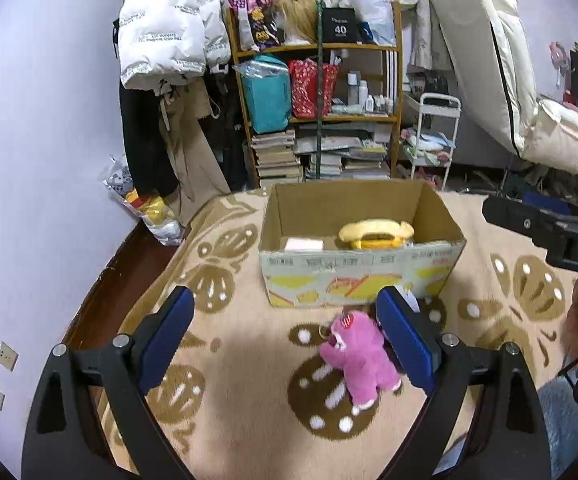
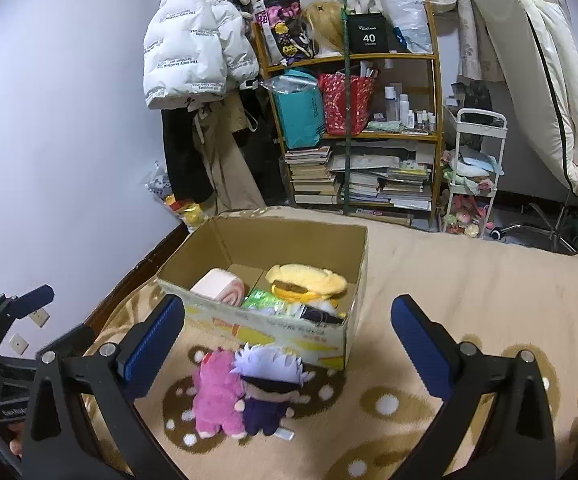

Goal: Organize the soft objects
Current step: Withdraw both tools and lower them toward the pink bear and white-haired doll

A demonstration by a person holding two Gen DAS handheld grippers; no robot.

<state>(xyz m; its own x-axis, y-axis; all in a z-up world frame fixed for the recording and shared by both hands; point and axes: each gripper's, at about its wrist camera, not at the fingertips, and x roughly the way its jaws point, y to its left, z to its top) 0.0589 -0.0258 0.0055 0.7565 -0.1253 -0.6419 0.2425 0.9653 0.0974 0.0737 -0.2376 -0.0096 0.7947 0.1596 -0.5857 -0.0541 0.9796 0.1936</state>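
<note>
At nine o'clock we see a quilted white jacket (image 2: 193,40); at centre, a corrugated cardboard box (image 2: 273,320) holding soft toys. At six lie a fuzzy pink plush (image 2: 213,396) and a white-haired doll (image 2: 267,388). A black card (image 2: 367,32) reads "40". Our left gripper (image 1: 285,336) and right gripper (image 2: 289,340) are spread, empty.

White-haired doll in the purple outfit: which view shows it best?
The right wrist view: the white-haired doll lies in full sight on the carpet beside the pink plush. In the left wrist view that plush and a gripper finger hide it.
</note>
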